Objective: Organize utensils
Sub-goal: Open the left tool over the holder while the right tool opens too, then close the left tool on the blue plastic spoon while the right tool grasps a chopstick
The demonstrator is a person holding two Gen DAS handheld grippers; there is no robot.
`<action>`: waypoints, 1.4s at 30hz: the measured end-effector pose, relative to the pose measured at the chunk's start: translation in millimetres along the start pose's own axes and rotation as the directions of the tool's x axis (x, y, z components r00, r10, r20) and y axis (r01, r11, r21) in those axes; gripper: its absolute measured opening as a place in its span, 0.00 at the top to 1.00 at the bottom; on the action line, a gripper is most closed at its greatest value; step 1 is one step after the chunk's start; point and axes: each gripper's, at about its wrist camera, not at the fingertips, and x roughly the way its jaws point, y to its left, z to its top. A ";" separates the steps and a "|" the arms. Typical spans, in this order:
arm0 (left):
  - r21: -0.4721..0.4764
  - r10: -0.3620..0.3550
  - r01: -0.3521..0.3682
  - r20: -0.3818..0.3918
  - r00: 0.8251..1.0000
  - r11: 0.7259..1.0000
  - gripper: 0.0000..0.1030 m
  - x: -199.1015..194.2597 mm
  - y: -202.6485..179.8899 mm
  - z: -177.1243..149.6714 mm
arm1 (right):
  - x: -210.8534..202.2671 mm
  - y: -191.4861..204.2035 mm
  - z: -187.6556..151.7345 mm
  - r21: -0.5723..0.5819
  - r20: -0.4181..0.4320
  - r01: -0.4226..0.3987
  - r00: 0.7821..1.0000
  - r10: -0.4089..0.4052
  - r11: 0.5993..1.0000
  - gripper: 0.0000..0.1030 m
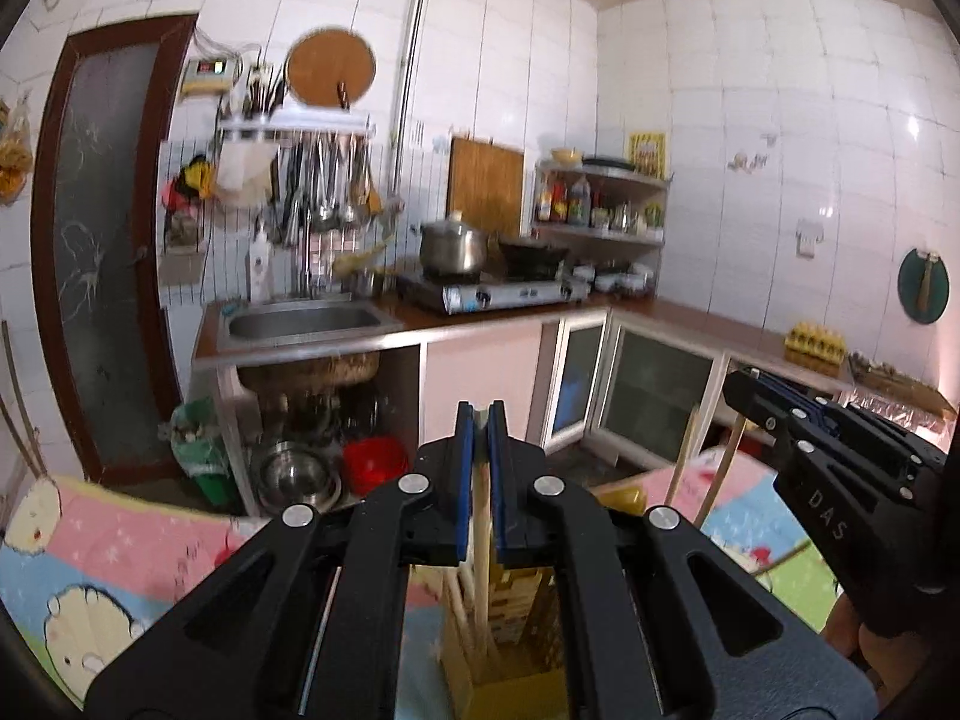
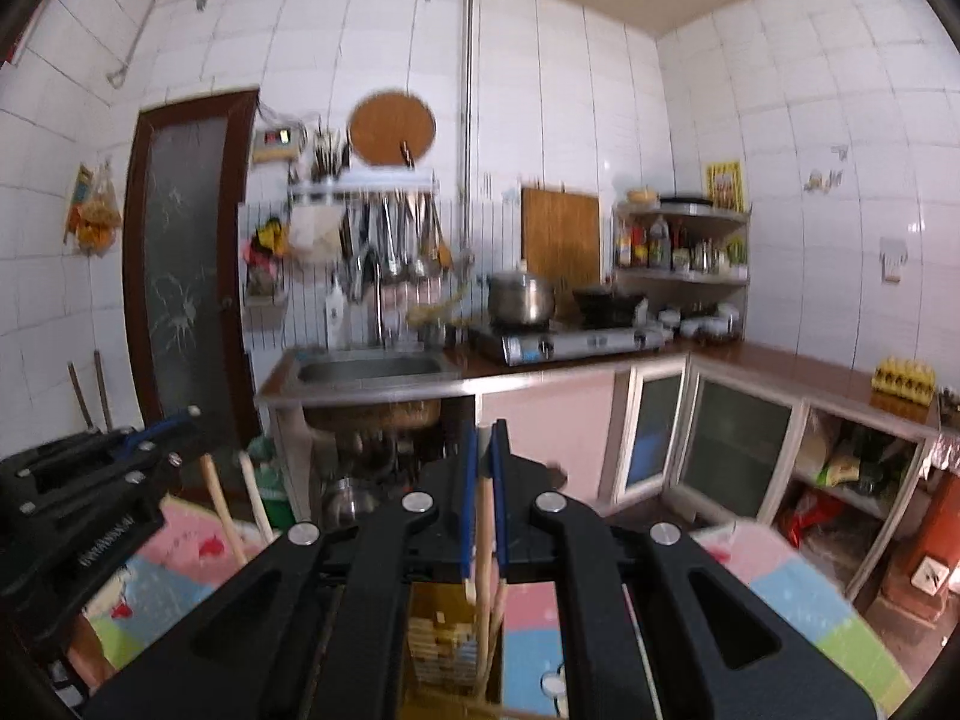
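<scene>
Black linkage arms fill the foreground of both wrist views. Between them, the left gripper (image 1: 480,414) has its blue pads closed on a pale wooden chopstick (image 1: 482,516), which runs down from the fingertips into a yellow holder (image 1: 510,594) directly below. More sticks stand in that holder beside the gripped one.

From the right wrist, the right gripper (image 2: 485,438) is likewise clamped on a chopstick (image 2: 483,528), whose lower end drops into the same kind of yellow box (image 2: 441,642); whether the tip touches the bottom cannot be told.

Each gripper shows in the other's view: the right one enters the left view at the right edge, the left one enters the right view at the left edge. Near each of them 2 further sticks (image 1: 702,468) rise at a slant, well apart from the centre pair.

Under the holder lies a pastel cartoon cloth (image 1: 108,558) in pink, blue and green.

Beyond it is a kitchen: a steel sink (image 1: 303,321) set in a brown counter, ladles (image 1: 324,186) hung on a rack above it, a pot (image 1: 450,246) and a dark wok on a 2-burner stove (image 1: 498,294), a corner shelf (image 1: 600,198) with bottles, and an egg tray (image 1: 816,342) on the right counter. Both views are slightly blurred.
</scene>
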 end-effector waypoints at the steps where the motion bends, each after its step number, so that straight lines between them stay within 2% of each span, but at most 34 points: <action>1: -0.003 -0.002 0.002 -0.020 1.000 1.000 0.97 1.9 1.8 -2.6 | 3.6 -1.6 -4.8 0.003 -0.025 -0.003 1.000 0.003 1.000 0.95; 3: -0.008 0.002 -0.003 -0.074 0.997 1.000 0.97 4.1 6.4 -7.5 | 5.5 -4.8 -11.4 0.008 -0.052 -0.006 0.999 0.006 1.000 0.94; 5: -0.015 0.011 -0.012 -0.099 0.995 1.000 0.91 -0.8 11.6 -8.1 | 1.5 -8.6 -12.9 0.013 -0.074 0.002 0.997 -0.001 1.000 0.94; 6: -0.012 0.014 -0.016 -0.120 0.993 1.000 0.76 -4.3 13.8 -7.2 | -4.3 -11.5 -10.8 0.018 -0.082 0.010 0.997 -0.009 1.000 0.87; 7: -0.012 0.011 -0.013 -0.131 0.991 1.000 0.53 -6.9 15.5 -7.1 | -9.9 -13.1 -10.4 0.021 -0.084 0.016 0.996 -0.014 1.000 0.65; 9: -0.013 0.029 -0.031 -0.122 0.992 0.999 0.32 -24.2 18.8 -5.5 | -27.9 -16.3 -6.2 0.028 -0.066 0.032 0.997 -0.030 0.999 0.43; 12: -0.012 0.052 -0.053 -0.091 0.995 0.999 0.17 -55.3 20.6 -4.3 | -57.5 -18.0 -2.4 0.018 -0.062 0.054 0.997 -0.053 0.998 0.43; 15: -0.037 0.048 -0.052 -0.097 0.994 0.998 0.07 -83.3 24.9 -13.6 | -82.1 -19.5 -11.0 0.031 -0.107 0.057 0.993 -0.054 0.998 0.41; 19: -0.062 0.049 -0.058 -0.139 0.989 0.996 0.05 -104.9 27.3 -41.6 | -104.2 -17.5 -50.5 0.035 -0.216 0.072 0.974 -0.063 0.997 0.40; 22: -0.076 0.056 -0.073 -0.202 0.978 0.994 0.05 -110.9 30.0 -71.6 | -111.2 -15.0 -92.9 0.031 -0.296 0.090 0.952 -0.077 0.995 0.40; 24: -0.091 0.066 -0.093 -0.262 0.963 0.991 0.05 -110.6 32.4 -95.8 | -111.5 -14.2 -114.0 0.030 -0.331 0.103 0.939 -0.087 0.994 0.40; 29: -0.112 0.060 -0.113 -0.394 0.917 0.987 0.05 -101.3 34.2 -146.3 | -98.1 -10.1 -169.8 0.080 -0.441 0.098 0.896 -0.053 0.992 0.40; 33: -0.107 0.063 -0.122 -0.444 0.894 0.987 0.05 -98.9 32.2 -178.4 | -87.8 -5.7 -194.9 0.091 -0.489 0.093 0.872 -0.037 0.992 0.41; 37: -0.076 0.086 -0.138 -0.479 0.874 0.987 0.05 -91.6 27.5 -197.1 | -75.7 1.6 -202.1 0.060 -0.524 0.098 0.850 -0.052 0.993 0.42; 38: -0.074 0.080 -0.134 -0.495 0.865 0.988 0.05 -89.4 27.1 -201.0 | -72.5 2.7 -203.7 0.059 -0.534 0.099 0.844 -0.052 0.993 0.44; 40: -0.072 0.072 -0.126 -0.512 0.856 0.989 0.05 -88.5 25.3 -206.0 | -66.5 4.3 -205.6 0.063 -0.557 0.099 0.829 -0.047 0.993 0.55; 42: -0.054 0.081 -0.126 -0.516 0.853 0.991 0.05 -89.6 21.6 -207.9 | -63.5 7.1 -208.5 0.069 -0.576 0.093 0.817 -0.036 0.993 0.57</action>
